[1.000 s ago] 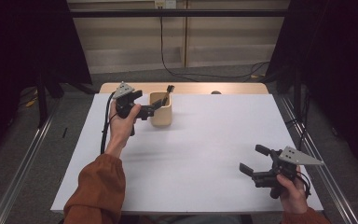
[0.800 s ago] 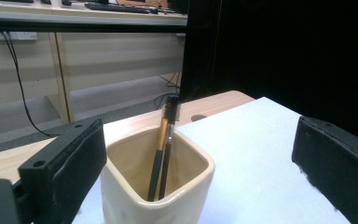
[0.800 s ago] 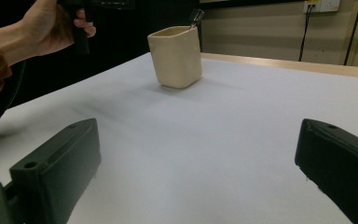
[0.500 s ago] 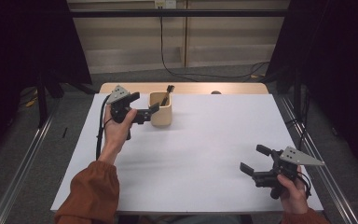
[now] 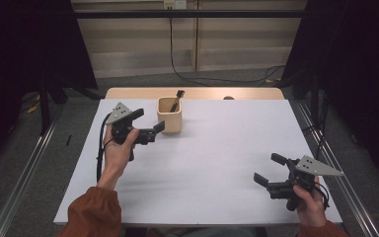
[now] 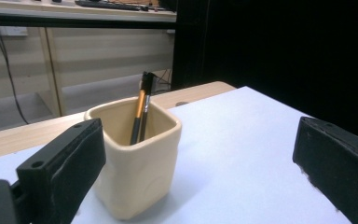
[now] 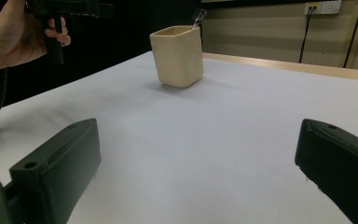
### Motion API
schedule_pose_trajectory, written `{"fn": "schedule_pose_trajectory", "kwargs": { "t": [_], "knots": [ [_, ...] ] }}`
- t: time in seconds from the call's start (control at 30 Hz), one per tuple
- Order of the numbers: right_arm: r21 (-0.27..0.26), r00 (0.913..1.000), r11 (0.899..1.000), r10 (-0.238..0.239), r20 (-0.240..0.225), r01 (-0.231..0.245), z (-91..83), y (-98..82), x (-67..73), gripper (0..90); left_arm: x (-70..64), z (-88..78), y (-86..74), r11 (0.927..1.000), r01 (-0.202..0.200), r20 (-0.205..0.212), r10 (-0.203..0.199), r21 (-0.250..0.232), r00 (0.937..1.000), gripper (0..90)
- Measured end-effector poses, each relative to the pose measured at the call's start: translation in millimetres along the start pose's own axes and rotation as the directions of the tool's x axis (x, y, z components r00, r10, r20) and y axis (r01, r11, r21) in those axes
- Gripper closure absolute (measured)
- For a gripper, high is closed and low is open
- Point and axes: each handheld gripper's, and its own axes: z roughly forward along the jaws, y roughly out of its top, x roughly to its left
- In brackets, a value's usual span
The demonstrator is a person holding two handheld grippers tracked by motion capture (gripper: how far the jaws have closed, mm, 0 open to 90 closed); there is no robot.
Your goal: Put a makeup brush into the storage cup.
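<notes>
1. The left gripper point(image 5: 148, 122) has drawn back from the cup point(image 5: 169, 115) over the last second. A second ago its jaws were at the cup's side; now they sit just left of it, apart from the wall, and the hand point(image 5: 116, 150) has pulled toward the person's side of the table.
2. I read that as a let-go or a fresh line-up, not a grasp: the cup stands upright on the white sheet point(image 5: 212, 163), just ahead of the jaws and between their lines.
3. That gripper is released, jaws spread wide. In the left gripper view the cup point(image 6: 135, 161) stands close in front; the near jaw overlaps its left edge in the picture, but I cannot tell whether it touches. The far jaw is well off to the side. Nothing is held.
4. Two brushes point(image 6: 142, 107) lean inside the cup, tips rising above the rim at its far corner.
5. The right gripper point(image 5: 271, 170) has stayed put at the near right of the table, well apart from the cup. Its jaws are wide apart with bare sheet between them, and it holds nothing. From its own view the cup point(image 7: 177, 56) is far ahead, slightly left.
6. To take the cup, the left gripper would need to move forward again and close around it.
</notes>
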Motion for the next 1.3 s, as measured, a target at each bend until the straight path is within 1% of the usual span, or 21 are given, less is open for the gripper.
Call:
{"fn": "schedule_pose_trajectory", "kwargs": {
  "t": [0.1, 0.2, 0.23, 0.33, 0.4, 0.47, 0.5, 0.57, 0.63, 0.7, 0.77, 0.83, 0.9, 1.0, 1.03, 1.07, 1.1, 1.13, 1.17, 1.27, 1.3],
  "knots": [
    [0.006, 1.0000, 1.000, -0.002, 0.001, 0.002, 0.7, -0.1, 0.3, 0.0, 0.1, -5.6, -3.5, 1.0000, -0.002, -0.002, 0.002, -0.002, 1.0000, 2.4],
    [0.006, 1.0000, 1.000, -0.001, 0.000, 0.001, 0.5, 0.0, -0.1, 0.0, -2.0, -9.9, -5.0, 0.9999, -0.015, -0.006, 0.015, -0.003, 0.9999, 2.3],
    [0.004, 1.0000, 1.000, 0.001, 0.002, -0.001, 0.3, 0.0, 0.0, 0.0, -2.9, -12.7, -5.3, 0.9999, -0.011, -0.009, 0.011, -0.005, 0.9999, 2.3],
    [0.001, 1.0000, 1.000, 0.000, 0.004, 0.000, -0.1, 0.0, 0.0, 0.0, -3.7, -19.8, -7.8, 0.9996, -0.021, -0.030, 0.020, -0.017, 0.9994, 2.3],
    [0.002, 1.0000, 1.000, -0.001, 0.005, 0.001, -0.1, -0.1, 0.0, 0.0, -4.4, -24.2, -10.2, 0.9996, -0.024, -0.031, 0.023, -0.018, 0.9993, 2.5],
    [0.001, 1.0000, 1.000, 0.000, 0.005, 0.000, -0.4, -0.1, -0.1, 0.0, -6.4, -30.9, -14.1, 0.9980, -0.053, -0.037, 0.052, -0.033, 0.9979, 2.5],
    [0.000, 1.0000, 1.000, 0.000, 0.006, 0.000, -0.5, -0.1, -0.2, 0.0, -7.1, -33.3, -16.2, 0.9977, -0.060, -0.039, 0.058, -0.031, 0.9975, 2.7],
    [0.000, 1.0000, 1.000, 0.001, 0.006, -0.001, -0.4, 0.0, 0.0, 0.0, -7.9, -37.7, -20.3, 0.9979, -0.056, -0.040, 0.054, -0.034, 0.9977, 2.4],
    [0.001, 1.0000, 1.000, 0.000, 0.006, 0.000, -0.1, -0.1, 0.3, 0.0, -8.2, -41.6, -22.9, 0.9987, -0.046, -0.040, 0.045, -0.024, 0.9982, 2.3],
    [0.002, 1.0000, 1.000, -0.001, 0.006, 0.001, 0.0, 0.0, 0.4, 0.0, -8.6, -45.5, -25.2, 0.9987, -0.040, -0.049, 0.038, -0.032, 0.9981, 2.1],
    [0.001, 1.0000, 1.000, -0.002, 0.007, 0.002, -0.2, 0.0, 0.3, 0.0, -8.9, -49.5, -27.4, 0.9985, -0.045, -0.044, 0.044, -0.030, 0.9981, 2.1],
    [0.001, 1.0000, 1.000, 0.000, 0.009, 0.000, -0.2, 0.0, 0.1, 0.0, -9.9, -53.1, -30.5, 0.9977, -0.061, -0.053, 0.060, -0.029, 0.9968, 2.1],
    [0.001, 1.0000, 1.000, 0.000, 0.009, 0.000, -0.3, 0.0, 0.1, 0.0, -9.8, -56.4, -32.8, 0.9981, -0.059, -0.051, 0.058, -0.020, 0.9970, 2.1],
    [-0.002, 0.9999, 1.000, -0.003, 0.010, 0.003, -0.8, 0.1, 0.0, 0.0, -11.9, -64.2, -36.9, 0.9986, -0.043, -0.054, 0.041, -0.032, 0.9977, 2.1],
    [-0.002, 0.9999, 1.000, -0.002, 0.010, 0.002, -0.9, 0.0, -0.2, 0.0, -12.7, -66.6, -37.6, 0.9986, -0.045, -0.061, 0.043, -0.029, 0.9972, 2.1],
    [0.000, 0.9999, 1.000, -0.002, 0.011, 0.002, -0.6, 0.0, -0.3, 0.0, -13.7, -68.8, -38.6, 0.9980, -0.052, -0.090, 0.049, -0.036, 0.9948, 2.0],
    [0.001, 0.9999, 1.000, -0.002, 0.011, 0.002, -0.4, 0.0, -0.2, 0.0, -14.0, -70.2, -39.2, 0.9979, -0.053, -0.103, 0.050, -0.036, 0.9935, 2.0],
    [0.000, 0.9999, 1.000, -0.003, 0.010, 0.003, -0.1, 0.1, -0.1, 0.0, -13.7, -71.6, -39.9, 0.9978, -0.056, -0.104, 0.052, -0.036, 0.9932, 1.8],
    [0.001, 1.0000, 1.000, -0.003, 0.009, 0.003, 0.1, 0.1, 0.1, 0.0, -14.3, -73.2, -41.3, 0.9984, -0.039, -0.094, 0.035, -0.041, 0.9949, 1.9],
    [0.005, 1.0000, 1.000, -0.004, 0.008, 0.004, 0.5, 0.2, -0.2, 0.0, -16.3, -79.0, -43.7, 0.9988, -0.038, -0.074, 0.036, -0.032, 0.9966, 1.9],
    [0.004, 1.0000, 1.000, -0.004, 0.009, 0.004, 0.4, 0.2, -0.3, 0.0, -17.7, -81.2, -44.1, 0.9986, -0.039, -0.076, 0.036, -0.035, 0.9965, 1.9]
  ]
}}
